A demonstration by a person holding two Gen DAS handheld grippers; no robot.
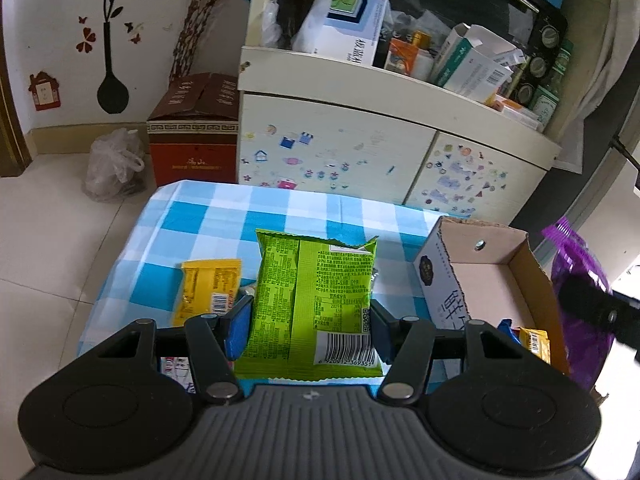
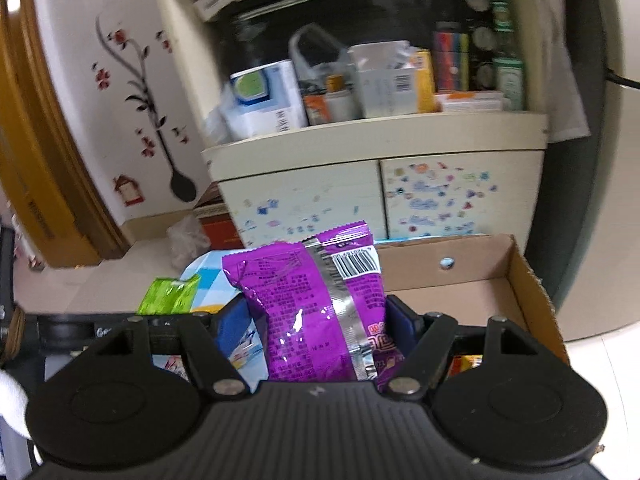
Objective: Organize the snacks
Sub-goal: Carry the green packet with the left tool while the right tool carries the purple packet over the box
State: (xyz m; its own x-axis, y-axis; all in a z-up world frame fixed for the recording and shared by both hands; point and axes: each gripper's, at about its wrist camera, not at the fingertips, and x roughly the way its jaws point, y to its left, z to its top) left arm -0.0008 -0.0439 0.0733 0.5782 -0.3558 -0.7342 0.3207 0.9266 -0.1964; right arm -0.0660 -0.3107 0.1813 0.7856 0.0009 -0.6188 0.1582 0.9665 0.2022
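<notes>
Between blue-padded fingers (image 1: pixel 236 330), green packet (image 1: pixel 312 304) looks glossy, seemingly torn-topped.

Cardboard box (image 2: pixel 472 300) interior open; yellow packet (image 1: pixel 534 342) inside.

Green snack bag (image 1: pixel 310 300) between hand-held gripper (image 1: pixel 306 330) pads

Green snack pack (image 1: pixel 312 300) upright above checkered table; purple pack (image 2: pixel 320 312) upright over cardboard box (image 2: pixel 532 292).
</notes>
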